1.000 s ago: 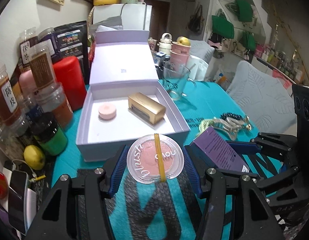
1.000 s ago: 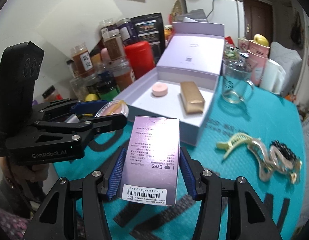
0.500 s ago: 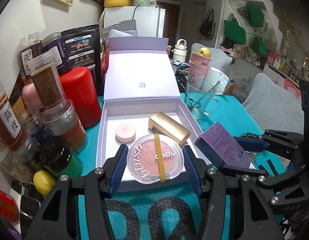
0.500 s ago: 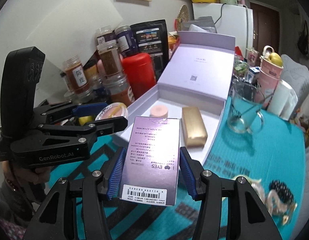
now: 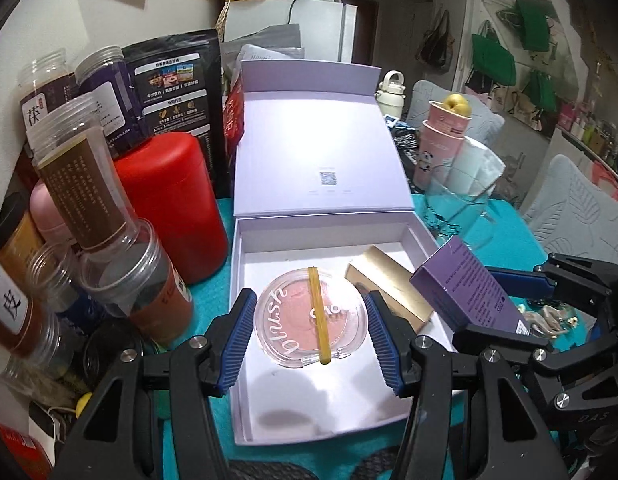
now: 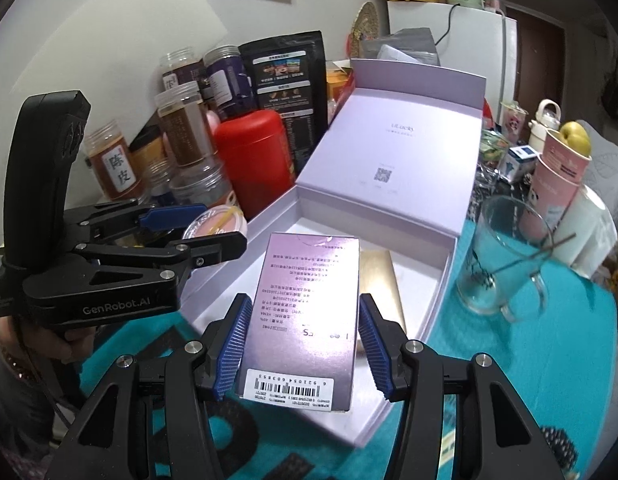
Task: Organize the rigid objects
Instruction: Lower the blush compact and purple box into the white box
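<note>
Both grippers moved over the lavender box [image 5: 245, 360] — left gripper [image 5: 311, 330] clamps blush compact [image 5: 293, 320], right gripper [image 6: 305, 340] clamps purple carton [image 6: 305, 312].

One open lilac box [image 5: 245, 320]; one round blush compact [image 5: 311, 318]; one gold case [image 5: 389, 286]; one purple carton [image 6: 305, 316]; one red canister [image 5: 169, 204]; one glass mug [image 6: 497, 256]; two stacked pink cups [image 6: 557, 176]; one black pouch [image 5: 177, 92]; two claws, left [image 5: 311, 340] and right [image 6: 305, 352]
</note>
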